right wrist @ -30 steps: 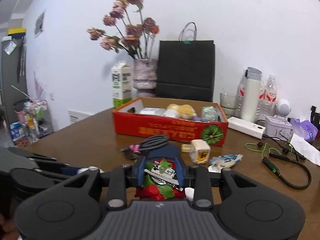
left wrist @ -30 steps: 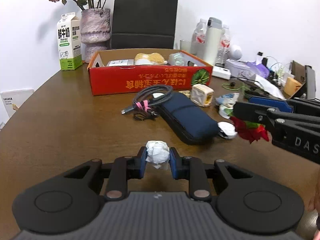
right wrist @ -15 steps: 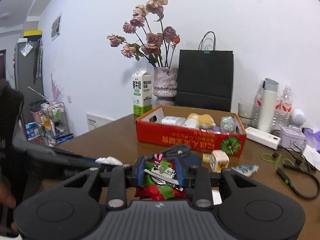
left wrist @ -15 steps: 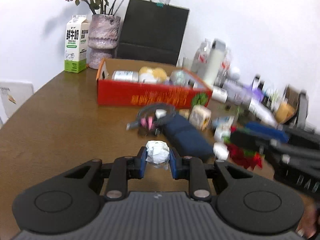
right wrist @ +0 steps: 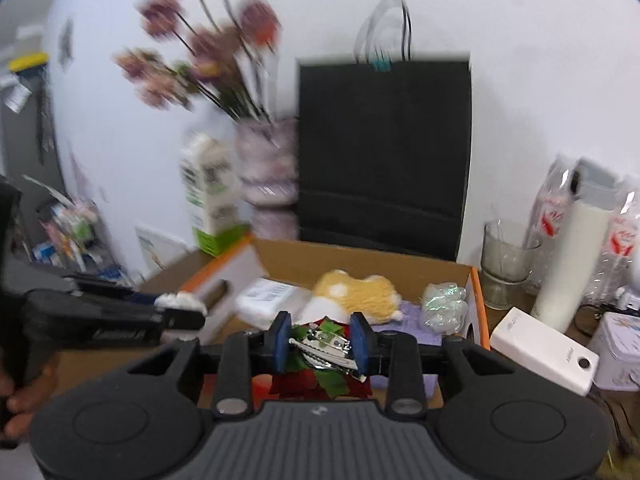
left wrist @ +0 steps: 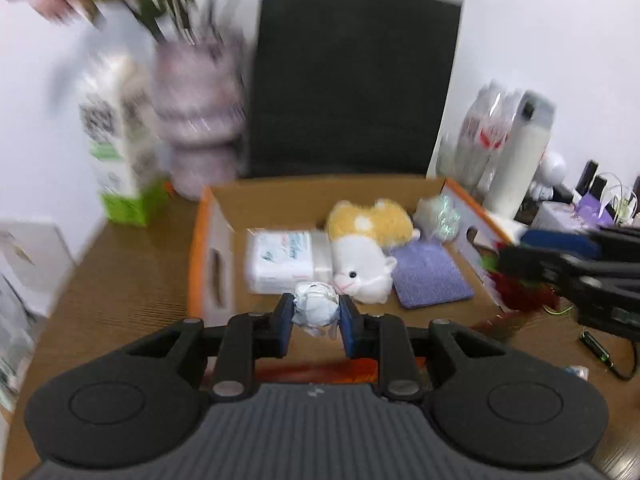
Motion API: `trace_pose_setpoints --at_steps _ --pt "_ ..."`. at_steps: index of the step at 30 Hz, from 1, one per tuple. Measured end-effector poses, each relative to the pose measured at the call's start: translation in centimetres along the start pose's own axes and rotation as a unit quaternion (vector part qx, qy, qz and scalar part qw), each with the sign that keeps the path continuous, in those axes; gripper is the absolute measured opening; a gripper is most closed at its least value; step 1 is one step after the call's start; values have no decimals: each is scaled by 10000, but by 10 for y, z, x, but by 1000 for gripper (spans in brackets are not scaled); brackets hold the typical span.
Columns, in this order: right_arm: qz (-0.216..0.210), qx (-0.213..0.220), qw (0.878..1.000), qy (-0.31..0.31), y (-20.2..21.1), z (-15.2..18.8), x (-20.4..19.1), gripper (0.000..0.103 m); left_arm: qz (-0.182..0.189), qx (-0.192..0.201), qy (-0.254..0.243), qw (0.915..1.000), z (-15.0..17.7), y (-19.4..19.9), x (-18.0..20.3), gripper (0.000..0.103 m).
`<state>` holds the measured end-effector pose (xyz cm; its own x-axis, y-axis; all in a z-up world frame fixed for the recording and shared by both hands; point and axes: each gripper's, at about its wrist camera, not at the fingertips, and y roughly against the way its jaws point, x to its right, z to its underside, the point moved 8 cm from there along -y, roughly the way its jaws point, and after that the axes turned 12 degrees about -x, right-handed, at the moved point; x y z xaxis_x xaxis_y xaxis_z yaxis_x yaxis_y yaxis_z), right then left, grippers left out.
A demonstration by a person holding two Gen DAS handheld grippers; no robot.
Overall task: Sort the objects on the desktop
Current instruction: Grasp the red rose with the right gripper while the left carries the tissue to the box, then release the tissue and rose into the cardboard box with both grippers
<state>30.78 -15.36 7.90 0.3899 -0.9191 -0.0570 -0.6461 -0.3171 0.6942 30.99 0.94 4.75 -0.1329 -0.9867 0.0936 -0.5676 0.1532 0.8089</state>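
Left gripper [left wrist: 315, 322] clamps a crumpled white paper ball [left wrist: 316, 309]; orange cardboard box [left wrist: 208, 240] lies directly ahead, below.

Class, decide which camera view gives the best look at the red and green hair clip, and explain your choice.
The right wrist view: the hair clip sits centred and sharp between the right gripper pads, its metal clasp showing. The left wrist view shows only a blurred red and green patch at the right edge, beside the box.

Bright, even indoor light; heavy motion blur (worst upper left), fisheye-curved edges
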Motion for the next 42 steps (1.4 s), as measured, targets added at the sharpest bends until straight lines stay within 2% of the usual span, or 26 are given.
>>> trace_pose_setpoints --at_steps 2,4,6,7,9,11,13,15,16,17,19,21,24,28,35,40,42 --pt "191 -259 9994 -92 -36 -17 13 31 -44 -483 -16 9988 -13 -36 -1 25" --pt "360 -637 9971 -190 -77 -28 24 31 65 -943 144 9954 -20 -71 -5 25" --pt "531 -916 9943 -136 -108 -32 29 31 -72 -1175 333 9925 -27 -96 -12 26" --pt "650 -1021 9926 -68 -121 -33 32 31 -89 -1188 393 9921 -30 -102 -14 31" --pt "701 -1232 9898 -145 -142 -32 36 31 -125 -1035 640 9925 -34 -104 -19 61" --pt "613 -1355 9885 -273 -154 -30 38 32 93 -849 722 9937 -32 -98 -15 81" --pt "699 -1406 9873 -244 -157 -26 37 34 43 -700 742 9948 -29 -90 -11 84" --pt "672 -1345 9881 -313 -148 -25 36 38 -277 -474 899 9944 -25 -77 -8 91" --pt "647 -1278 9888 -423 -140 -26 37 38 -393 -339 1008 9936 -25 -71 -9 99" --pt "597 -1227 9895 -485 -132 -27 38 40 -423 -220 1084 9930 -23 -63 -9 102" --pt "524 -1076 9916 -493 -111 -28 39 48 -297 -92 1166 9927 -22 -47 -8 103" --pt "640 -943 9928 -361 -87 -25 38 63 -357 17 1223 9918 -15 -31 -5 103" --pt "744 -805 9938 -208 -56 -21 36 64 -512 219 1049 9929 -6 -2 3 103" --pt "605 -604 9960 -273 -12 -3 26 71 -433 314 966 9939 17 30 13 103" --pt "104 -318 9989 -340 53 58 -12 79 -369 451 709 9958 89 70 30 103" --pt "-117 -157 9982 -568 93 121 -36 80 -377 728 485 9955 150 102 35 103" --pt "-155 -90 9982 -570 106 150 -47 80 -454 848 548 9939 175 112 35 103"
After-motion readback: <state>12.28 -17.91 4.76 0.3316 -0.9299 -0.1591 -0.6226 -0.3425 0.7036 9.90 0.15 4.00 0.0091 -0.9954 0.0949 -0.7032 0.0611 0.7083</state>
